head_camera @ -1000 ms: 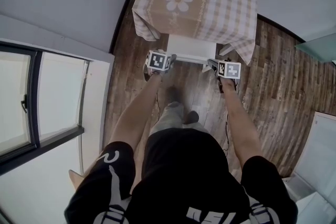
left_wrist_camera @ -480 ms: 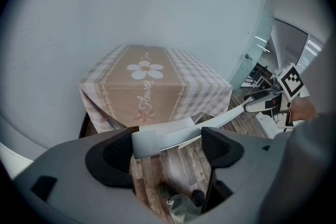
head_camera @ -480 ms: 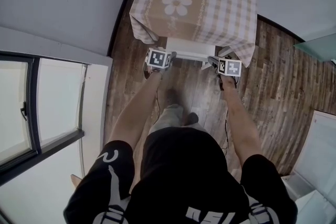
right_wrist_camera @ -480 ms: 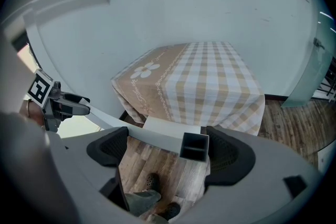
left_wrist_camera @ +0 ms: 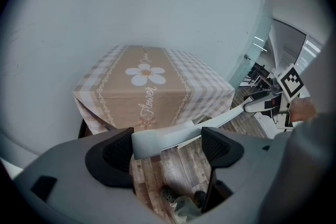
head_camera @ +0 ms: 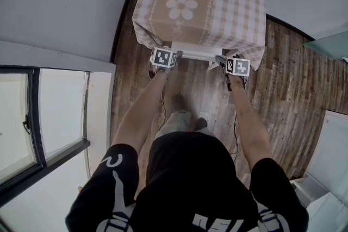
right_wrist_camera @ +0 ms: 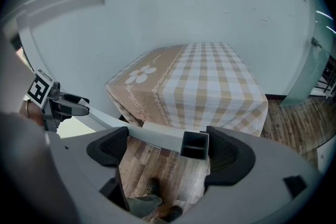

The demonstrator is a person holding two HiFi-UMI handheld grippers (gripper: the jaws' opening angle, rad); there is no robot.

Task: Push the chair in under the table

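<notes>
Both hand-held grippers (head_camera: 175, 57) (head_camera: 222, 63), jaws apart, straddle the chair (head_camera: 196, 54).

Soft even daylight, sharp focus, heavy fisheye vignette in gripper views.

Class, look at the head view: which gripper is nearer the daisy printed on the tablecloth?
Left. The left gripper sits just below the daisy; the right gripper is off toward its right.

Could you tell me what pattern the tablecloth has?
The tablecloth is beige-and-white check with a tan daisy band; head view.
</notes>
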